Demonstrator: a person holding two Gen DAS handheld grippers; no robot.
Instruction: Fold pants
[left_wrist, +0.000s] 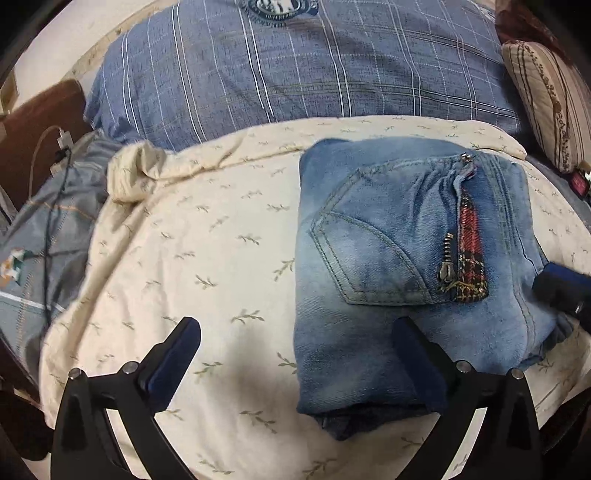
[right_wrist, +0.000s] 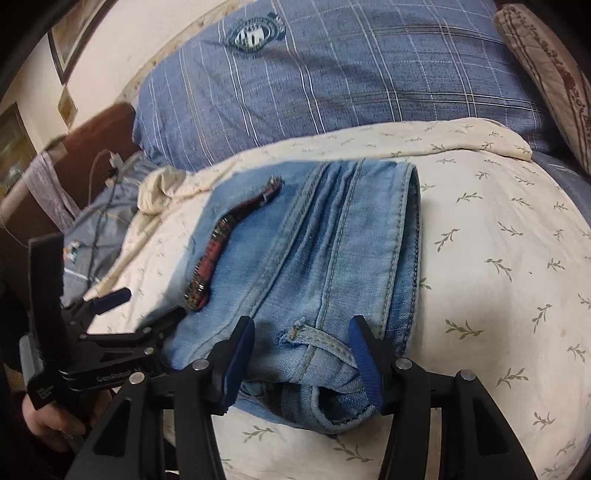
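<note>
Light blue jeans (left_wrist: 388, 258) lie folded into a compact bundle on the cream sheet (left_wrist: 207, 236), back pocket and red plaid zipper trim (left_wrist: 471, 251) facing up. My left gripper (left_wrist: 295, 332) is open, its right finger over the bundle's near edge, its left finger over bare sheet. In the right wrist view the jeans (right_wrist: 332, 258) show their waistband and belt loop (right_wrist: 321, 338) close to me. My right gripper (right_wrist: 301, 332) is open with its jaws straddling the waistband end, not closed on it. The left gripper (right_wrist: 110, 317) also shows in that view.
A blue plaid pillow (left_wrist: 295, 74) lies behind the jeans. A striped beige cushion (left_wrist: 550, 107) sits at the right. A charger cable (left_wrist: 55, 177) and a grey-blue blanket (left_wrist: 48, 229) lie at the left by a brown headboard (left_wrist: 33, 129).
</note>
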